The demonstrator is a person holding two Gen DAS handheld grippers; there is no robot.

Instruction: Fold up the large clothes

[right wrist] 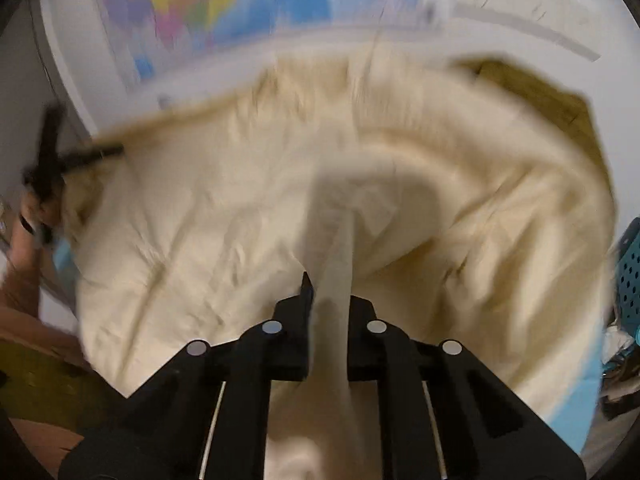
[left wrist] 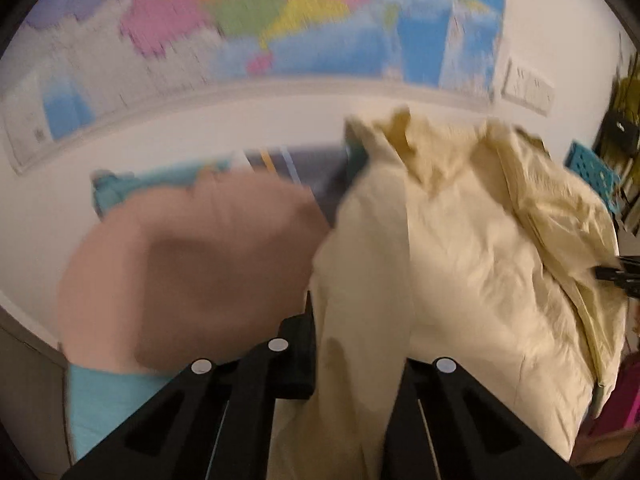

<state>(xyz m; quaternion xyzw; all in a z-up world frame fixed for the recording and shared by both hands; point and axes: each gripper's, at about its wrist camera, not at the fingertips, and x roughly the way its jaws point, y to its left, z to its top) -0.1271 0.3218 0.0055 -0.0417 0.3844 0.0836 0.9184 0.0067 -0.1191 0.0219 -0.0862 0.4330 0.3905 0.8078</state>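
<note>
At the bottom of the left wrist view, the left gripper has its jaws closed down on a thick fold of the cream garment; cloth fills the whole gap, and only the left finger is clearly visible, the right one buried under fabric. The garment rises from the jaws and bunches up to the right, crumpled, lifted off whatever is below. Just left of it sits a pink cloth, rounded heap, blurred, on a light blue sheet. The right gripper's tip shows at the far right edge, touching the garment's side. Beyond: a teal crate at right, white wall, and a coloured map hung on it.

In the right wrist view, the right gripper is nearly closed, pinching a narrow vertical strip of the same garment between its fingers. The rest of the fabric spreads wide in front of the camera, heavy motion blur. At far left the left gripper meets the garment's edge, with the person's hand behind it; can't tell its jaw gap from here. Teal crate at the right edge, map on the wall behind.
</note>
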